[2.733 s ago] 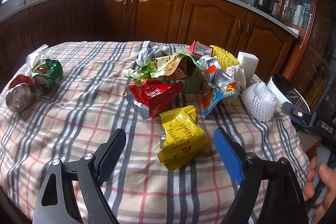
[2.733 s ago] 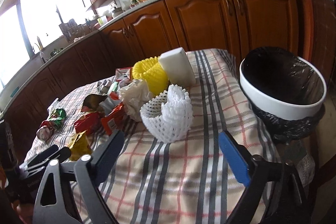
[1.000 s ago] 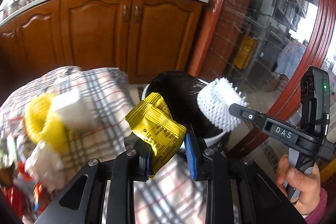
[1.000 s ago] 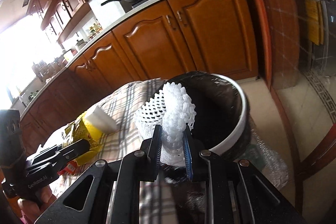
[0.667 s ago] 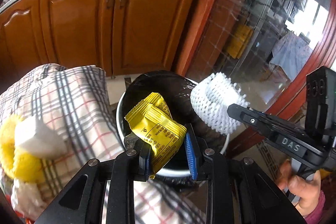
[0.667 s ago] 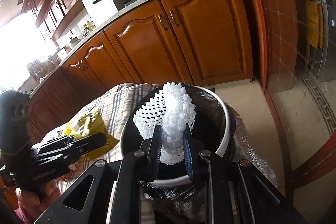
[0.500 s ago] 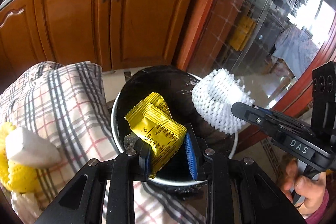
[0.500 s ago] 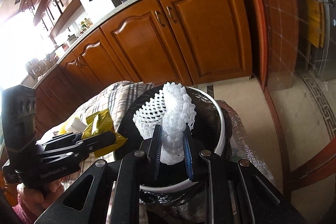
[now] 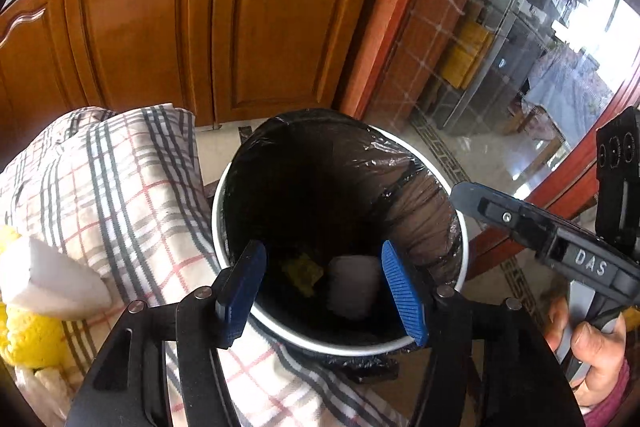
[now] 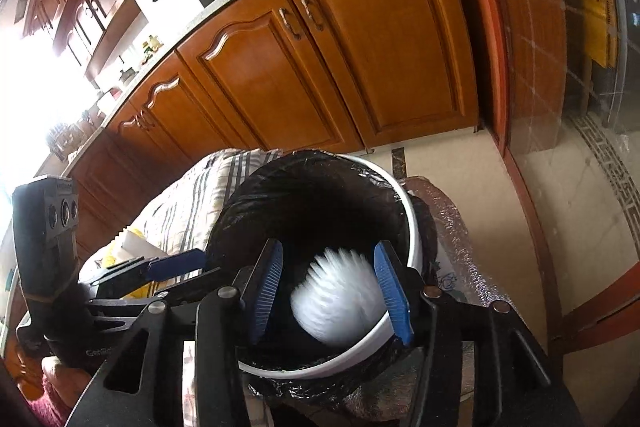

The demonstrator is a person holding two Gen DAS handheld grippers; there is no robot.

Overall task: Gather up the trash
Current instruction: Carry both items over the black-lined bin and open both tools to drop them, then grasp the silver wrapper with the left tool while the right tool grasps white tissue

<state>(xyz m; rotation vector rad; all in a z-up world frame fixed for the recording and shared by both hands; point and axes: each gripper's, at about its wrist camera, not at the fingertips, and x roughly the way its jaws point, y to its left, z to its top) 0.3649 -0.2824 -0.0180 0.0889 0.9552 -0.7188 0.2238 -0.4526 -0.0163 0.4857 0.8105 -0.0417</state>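
A white bin (image 9: 463,259) lined with a black bag stands beside the plaid-covered table (image 9: 132,187). My left gripper (image 9: 322,287) is open above the bin mouth. Deep inside the bin lie the yellow wrapper (image 9: 302,269) and the white foam net (image 9: 354,285). In the right wrist view my right gripper (image 10: 330,295) is open over the bin (image 10: 414,227), and the white foam net (image 10: 338,299) is blurred, dropping between the spread fingers.
A white sponge block (image 9: 48,281) and yellow foam net (image 9: 28,339) lie on the table's near corner. Wooden cabinets (image 9: 224,23) stand behind the bin. The tiled floor (image 10: 580,211) lies to the right.
Both grippers have opened. The yellow wrapper has left the left gripper and the white foam net the right one; both have dropped into the bin.
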